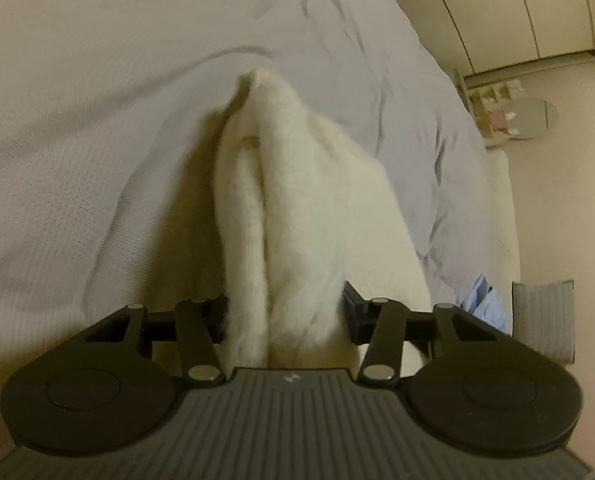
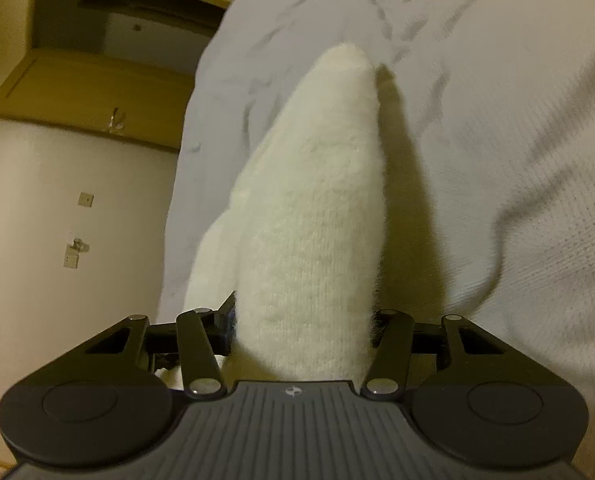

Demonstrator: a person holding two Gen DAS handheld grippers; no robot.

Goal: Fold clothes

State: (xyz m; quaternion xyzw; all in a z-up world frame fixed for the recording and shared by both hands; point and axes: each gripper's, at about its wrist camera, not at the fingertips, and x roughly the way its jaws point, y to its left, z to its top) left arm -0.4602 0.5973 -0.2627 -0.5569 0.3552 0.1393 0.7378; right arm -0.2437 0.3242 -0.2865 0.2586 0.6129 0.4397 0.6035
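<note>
Left claw (image 1: 285,312): both fingers press into a bunched fold of cream knit garment (image 1: 297,184), pinching it. The fabric runs from between the fingers forward and down to the bed (image 1: 97,120), ending in a peak on the grey-white cover. Right claw (image 2: 303,320): likewise clamped on the cream knit garment (image 2: 317,200), whose fuzzy ridge fills the gap between the fingers and stretches ahead to a rounded tip.

The left wrist view alone shows the bed's edge, a blue cloth (image 1: 483,300) beside a grey cushion (image 1: 543,316), and closet doors (image 1: 497,12). The right wrist view alone shows a wooden shelf unit (image 2: 97,80) on the wall.

The garment's full outline is hidden; fingertips are buried in knit. Both views are blurred.
</note>
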